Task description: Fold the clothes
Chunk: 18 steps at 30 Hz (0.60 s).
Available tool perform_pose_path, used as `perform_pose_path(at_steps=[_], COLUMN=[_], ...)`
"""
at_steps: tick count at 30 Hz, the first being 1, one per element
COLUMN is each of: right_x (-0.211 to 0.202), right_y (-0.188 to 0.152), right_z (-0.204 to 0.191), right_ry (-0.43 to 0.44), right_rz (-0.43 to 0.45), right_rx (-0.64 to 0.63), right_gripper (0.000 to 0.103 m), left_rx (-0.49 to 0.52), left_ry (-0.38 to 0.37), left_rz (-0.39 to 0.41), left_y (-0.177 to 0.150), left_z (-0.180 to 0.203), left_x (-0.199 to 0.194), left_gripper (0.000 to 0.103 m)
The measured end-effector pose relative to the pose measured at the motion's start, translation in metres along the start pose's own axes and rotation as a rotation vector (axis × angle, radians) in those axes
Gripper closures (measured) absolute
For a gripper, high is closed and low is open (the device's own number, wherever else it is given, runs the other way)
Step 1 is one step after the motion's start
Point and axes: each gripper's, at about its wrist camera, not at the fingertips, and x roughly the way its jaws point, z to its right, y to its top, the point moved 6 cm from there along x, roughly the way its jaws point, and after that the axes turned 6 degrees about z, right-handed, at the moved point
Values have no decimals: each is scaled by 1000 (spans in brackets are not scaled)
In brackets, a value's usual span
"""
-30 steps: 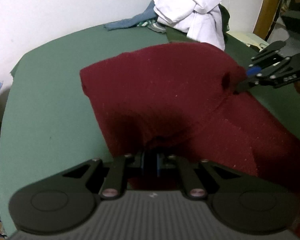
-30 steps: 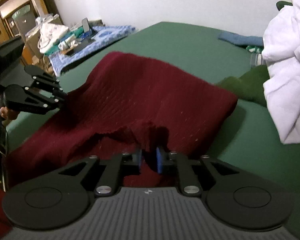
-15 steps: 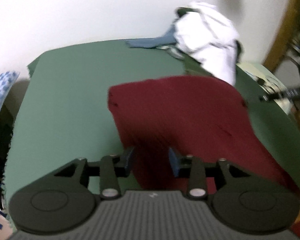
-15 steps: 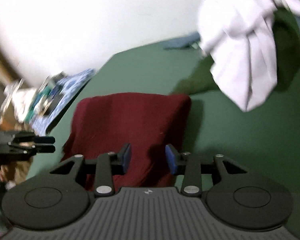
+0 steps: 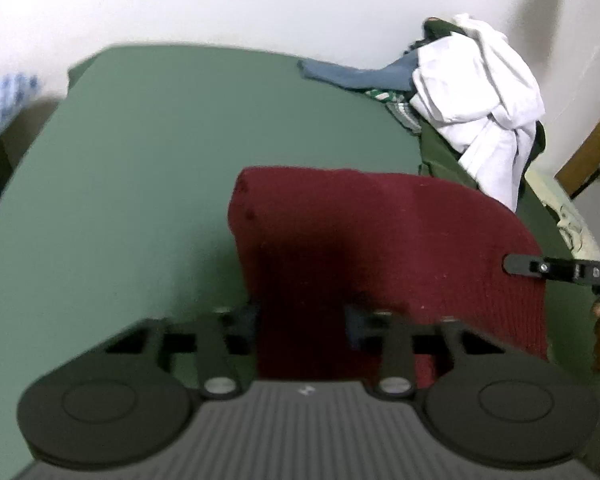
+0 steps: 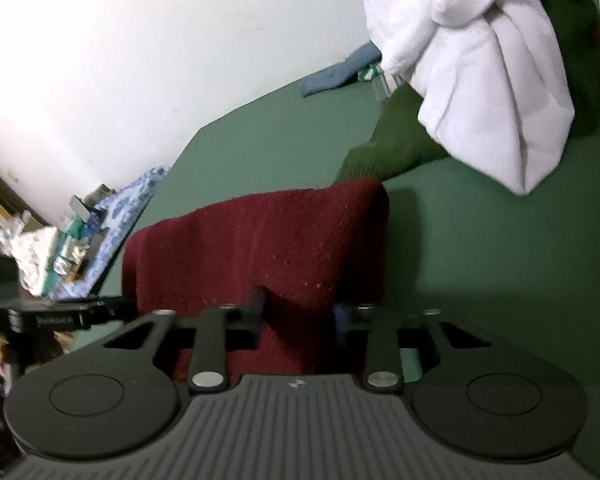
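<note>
- Left wrist view: left gripper (image 5: 302, 320) low over the near edge of the folded maroon garment (image 5: 388, 240) on the green bed sheet (image 5: 140, 200); jaws apart after just closing in a little, cloth lying between them, no pinch visible. Right gripper (image 5: 512, 265) poking in edge-on at the garment's right side. Pile of white laundry (image 5: 476, 100) well behind.
- Right wrist view: right gripper (image 6: 300, 316) likewise parted, having just narrowed, straddling a raised ridge of the maroon cloth without squeezing it.

A home bedroom: a bed (image 5: 148, 184) with a green sheet, a heap of clothes (image 5: 476, 96) on it, plain white wall (image 5: 260, 0)
</note>
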Motion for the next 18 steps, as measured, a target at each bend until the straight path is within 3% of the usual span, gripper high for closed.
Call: perform_pose_path(at_steps=[4,5,12,18], right_x=[-3,-8,-45,-25], right_y=[6,9,22,-7], right_z=[-6,-7,-3,18], right_ry=[39,65,229,142], right_rz=[-24,-31,-107,-216], right_rx=[-9,-3,98,85], right_gripper=[86,87,87,87], left_rx=[29,16,-13,7], left_ry=[-23,-50,-160,-139], left_rz=[12,20,18,-107], left_y=[5,8,8,-29], left_z=[4,3,6,7], left_x=[-14,-23,-63,-38], left_gripper=[92,103,103,103])
